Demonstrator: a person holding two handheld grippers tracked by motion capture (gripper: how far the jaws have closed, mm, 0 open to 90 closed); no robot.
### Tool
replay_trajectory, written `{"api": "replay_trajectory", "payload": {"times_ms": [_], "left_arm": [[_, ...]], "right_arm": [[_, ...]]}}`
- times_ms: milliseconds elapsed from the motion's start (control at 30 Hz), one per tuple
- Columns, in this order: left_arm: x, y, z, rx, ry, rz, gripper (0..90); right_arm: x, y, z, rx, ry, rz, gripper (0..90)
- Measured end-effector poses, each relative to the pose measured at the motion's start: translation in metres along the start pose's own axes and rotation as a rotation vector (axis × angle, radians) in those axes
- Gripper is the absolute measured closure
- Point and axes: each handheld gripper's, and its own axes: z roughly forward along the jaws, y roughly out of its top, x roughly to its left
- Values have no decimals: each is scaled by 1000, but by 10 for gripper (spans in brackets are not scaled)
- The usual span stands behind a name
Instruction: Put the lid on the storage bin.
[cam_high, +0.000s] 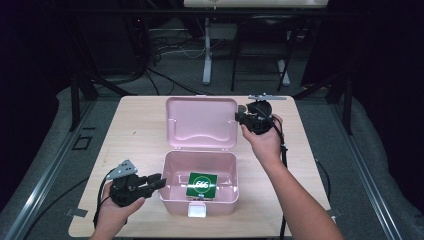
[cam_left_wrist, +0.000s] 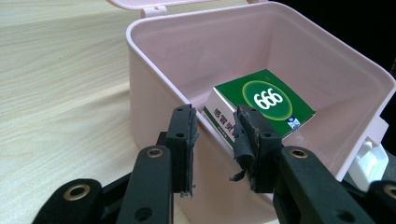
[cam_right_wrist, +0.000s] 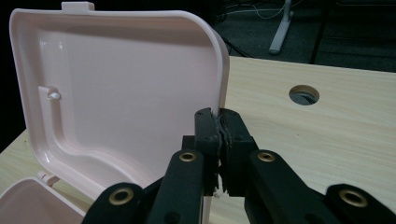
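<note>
Gripping the edge of the pink box's raised lid with the right gripper.

Its jaws are clenched on the lid's rim at the right side, the lid standing open behind the pink box in the middle of the bench. A green carton marked 666 lies inside the box. The left gripper hovers at the box's left wall, jaws parted and grasping nothing.
</note>
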Motion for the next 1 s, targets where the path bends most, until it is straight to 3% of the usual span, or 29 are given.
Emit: {"api": "replay_trajectory", "payload": {"times_ms": [367, 567, 733, 1000], "left_arm": [[-1, -1, 0, -8, 4, -8, 677], [-2, -1, 0, -12, 12, -10, 679], [-2, 0, 0, -5, 16, -5, 679], [3, 18, 1, -32, 33, 38, 651]], "right_arm": [[4, -4, -10, -33, 13, -25, 872], [4, -9, -15, -64, 34, -13, 874], [7, -12, -21, -83, 26, -42, 874], [8, -14, -23, -96, 21, -72, 874]]}}
